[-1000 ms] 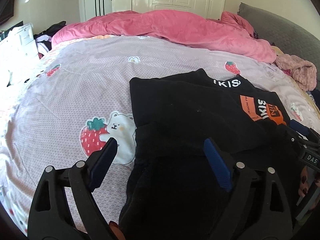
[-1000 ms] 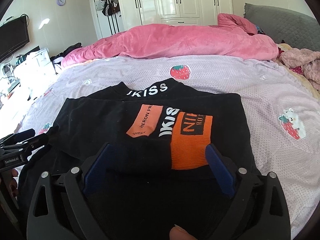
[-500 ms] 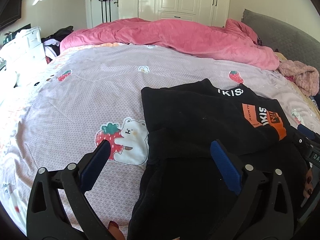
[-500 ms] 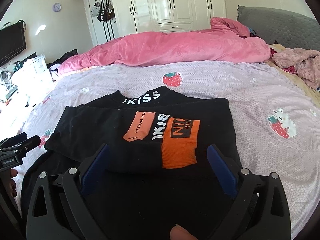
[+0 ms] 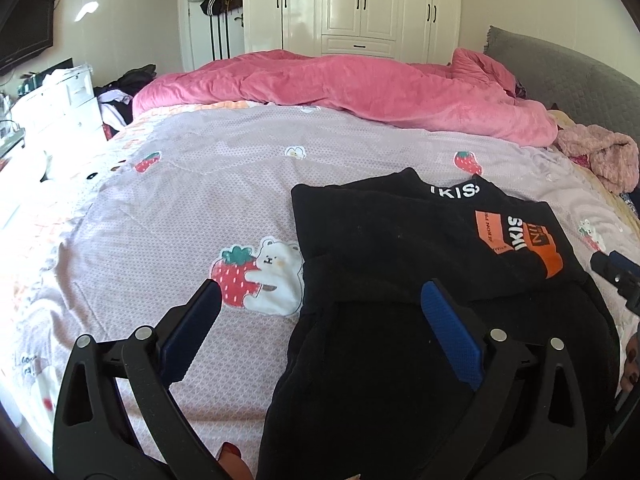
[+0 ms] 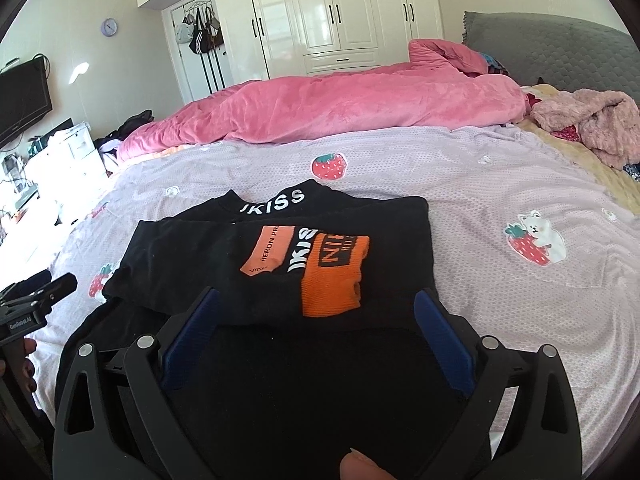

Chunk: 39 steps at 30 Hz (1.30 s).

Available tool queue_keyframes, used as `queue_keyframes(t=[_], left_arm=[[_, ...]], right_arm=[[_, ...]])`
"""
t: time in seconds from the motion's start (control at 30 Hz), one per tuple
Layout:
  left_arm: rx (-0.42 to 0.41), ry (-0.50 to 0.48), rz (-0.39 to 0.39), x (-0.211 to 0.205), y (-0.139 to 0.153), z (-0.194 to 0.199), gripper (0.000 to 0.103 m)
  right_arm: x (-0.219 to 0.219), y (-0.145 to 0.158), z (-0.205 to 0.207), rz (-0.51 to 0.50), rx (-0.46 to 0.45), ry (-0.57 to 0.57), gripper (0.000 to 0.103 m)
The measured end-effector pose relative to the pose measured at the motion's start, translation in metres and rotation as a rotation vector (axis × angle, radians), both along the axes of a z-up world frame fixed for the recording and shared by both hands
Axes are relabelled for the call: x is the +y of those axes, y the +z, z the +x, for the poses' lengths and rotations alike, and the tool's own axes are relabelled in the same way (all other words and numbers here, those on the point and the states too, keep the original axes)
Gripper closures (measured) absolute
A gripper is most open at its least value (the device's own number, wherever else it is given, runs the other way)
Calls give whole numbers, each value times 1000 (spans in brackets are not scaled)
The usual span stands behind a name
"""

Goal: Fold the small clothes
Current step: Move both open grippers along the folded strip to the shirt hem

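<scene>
Left wrist view looks down the left gripper (image 5: 320,296), whose two blue-padded fingers stand spread wide with nothing pinched between them; its jaws have just been opening. One black knit garment with orange patches and white lettering (image 5: 420,248) lies flat on the lilac bedsheet printed with strawberries and bears (image 5: 192,208), filling the picture from about three o'clock down to six o'clock, its upper part folded back over the lower part so that one layered edge runs across between the fingers. The left blue pad (image 5: 192,332) hangs over bare sheet at about seven o'clock, beside one large strawberry-and-bear print (image 5: 260,276); the right blue pad (image 5: 450,336) hangs over the black cloth at about five o'clock, apart from it. One rumpled pink plush duvet (image 5: 340,92) stretches along the far side at twelve o'clock, one fluffy dusty-pink garment (image 5: 600,156) sits at two o'clock, and one white wardrobe with black handles (image 5: 360,4) stands behind. In the right wrist view the right gripper (image 6: 316,304) is likewise spread wide and holds nothing, both its pads over the black garment (image 6: 280,248), which fills the middle and lower half. Two orange patches show on it, and white lettering appears twice, once on the collar at twelve o'clock of the fold and once between the patches. At nine o'clock the tip of the left gripper (image 6: 44,292) shows, with a hand (image 6: 20,364) beneath it.
</scene>
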<state>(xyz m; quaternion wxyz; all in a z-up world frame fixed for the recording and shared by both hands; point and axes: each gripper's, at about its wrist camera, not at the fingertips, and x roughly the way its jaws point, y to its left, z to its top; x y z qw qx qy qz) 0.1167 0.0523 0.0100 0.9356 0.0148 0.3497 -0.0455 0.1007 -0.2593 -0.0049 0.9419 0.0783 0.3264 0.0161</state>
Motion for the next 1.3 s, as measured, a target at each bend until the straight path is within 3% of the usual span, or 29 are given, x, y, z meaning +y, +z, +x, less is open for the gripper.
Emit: queue_keyframes(t=[0.7,1.3], left_arm=[[34,42,48,18,-1,-45,9],[108,45,72,30,-21,-71,9]], right_arm=[[-25,-2,-46,24,51,-2,6],[-39,-30,-85,28,188,3,6]])
